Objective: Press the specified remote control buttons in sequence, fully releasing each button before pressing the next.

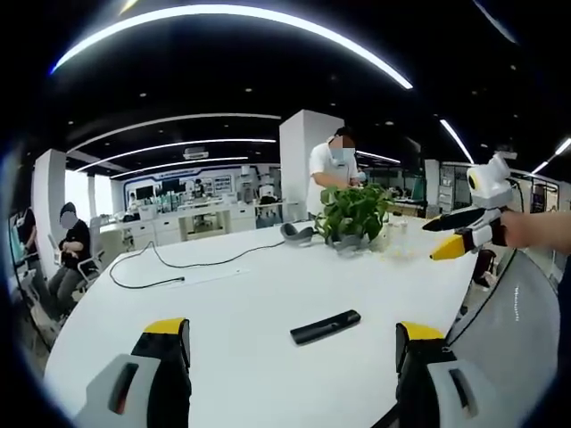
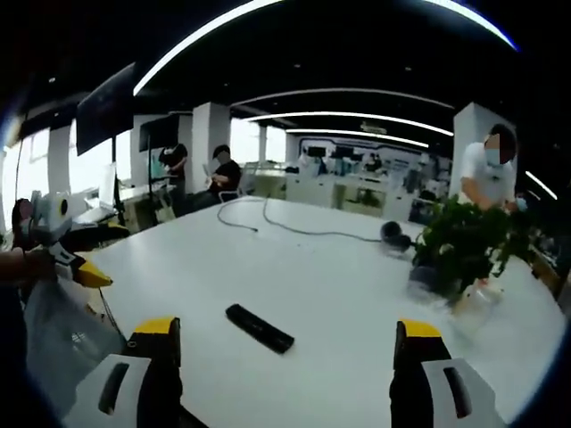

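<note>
so with the black remote (image 1: 326,327) lying flat on the white table (image 1: 250,294), untouched, and both the left gripper (image 1: 294,352) and right gripper (image 2: 284,352) gaping wide and empty above it, i'd narrow one first, then descend squarely onto a button.

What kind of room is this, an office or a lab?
Most likely an open-plan office or tech lab. A large white table holds a remote control, a potted plant and a cable; behind it are workbenches, a white column and curved ceiling light strips.
</note>
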The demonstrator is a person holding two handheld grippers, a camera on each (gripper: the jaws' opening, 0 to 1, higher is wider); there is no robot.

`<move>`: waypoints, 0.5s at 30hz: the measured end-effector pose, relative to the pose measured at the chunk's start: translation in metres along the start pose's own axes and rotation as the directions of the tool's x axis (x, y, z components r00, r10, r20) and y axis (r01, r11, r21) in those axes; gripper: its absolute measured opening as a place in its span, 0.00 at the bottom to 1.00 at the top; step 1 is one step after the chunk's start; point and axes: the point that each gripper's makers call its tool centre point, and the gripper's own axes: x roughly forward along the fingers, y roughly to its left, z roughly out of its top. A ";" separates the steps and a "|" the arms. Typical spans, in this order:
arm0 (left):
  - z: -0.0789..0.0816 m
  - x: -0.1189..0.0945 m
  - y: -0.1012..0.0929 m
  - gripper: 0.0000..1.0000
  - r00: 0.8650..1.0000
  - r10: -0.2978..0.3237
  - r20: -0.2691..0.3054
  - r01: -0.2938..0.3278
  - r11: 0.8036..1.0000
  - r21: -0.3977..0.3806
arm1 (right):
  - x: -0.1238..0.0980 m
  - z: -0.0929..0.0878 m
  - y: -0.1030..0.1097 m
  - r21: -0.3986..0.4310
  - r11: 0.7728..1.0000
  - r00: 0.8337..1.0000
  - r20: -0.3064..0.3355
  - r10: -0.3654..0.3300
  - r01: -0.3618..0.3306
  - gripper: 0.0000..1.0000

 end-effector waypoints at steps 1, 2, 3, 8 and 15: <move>0.000 0.000 0.000 1.00 1.000 0.000 0.000 0.000 1.000 0.004 | -0.001 -0.001 0.000 -0.003 1.000 1.000 -0.002 -0.005 0.005 0.99; 0.000 0.000 0.000 1.00 1.000 0.001 -0.001 -0.001 1.000 0.007 | -0.003 -0.003 0.001 -0.009 1.000 1.000 0.000 -0.008 0.008 0.99; 0.000 0.000 0.000 1.00 1.000 0.003 -0.002 -0.003 1.000 0.009 | -0.004 -0.004 0.001 -0.007 1.000 1.000 -0.001 -0.008 0.008 0.99; -0.001 -0.001 0.001 1.00 1.000 0.011 -0.007 -0.011 1.000 0.011 | -0.006 -0.010 0.004 -0.003 1.000 1.000 0.003 -0.007 0.007 0.99; -0.002 0.000 -0.006 1.00 1.000 -0.015 -0.017 0.016 0.999 0.035 | -0.009 -0.006 0.002 -0.046 0.999 1.000 0.018 -0.024 0.024 0.98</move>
